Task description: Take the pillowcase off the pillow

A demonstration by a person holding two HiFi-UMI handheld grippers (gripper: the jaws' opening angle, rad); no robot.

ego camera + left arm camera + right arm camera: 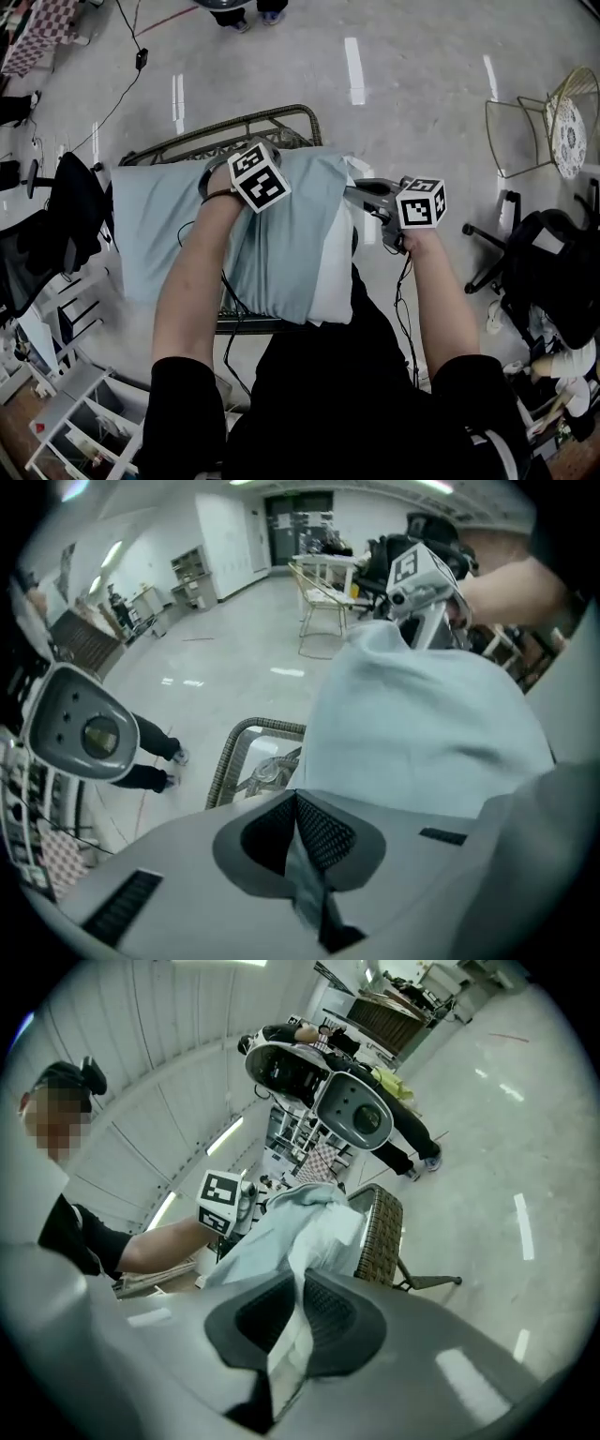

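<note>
- The left gripper [298, 801] is clenched on a fold of the pale blue pillowcase [159, 225], above the wicker chair [234, 131].
- The right gripper [302, 1288] pinches the white pillow [333, 277] at the chair's right edge.
- The pillow lies across the chair, mostly inside the pillowcase. Its white end pokes out of the case's open mouth.
- Open floor [412, 94] spreads beyond the chair's far side.

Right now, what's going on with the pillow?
A person is working with a handheld gripper in each hand. The left gripper pinches the light blue pillowcase on top; the right gripper pinches the white pillow end sticking out of the case. The pillow lies on a wicker seat, mostly covered.
</note>
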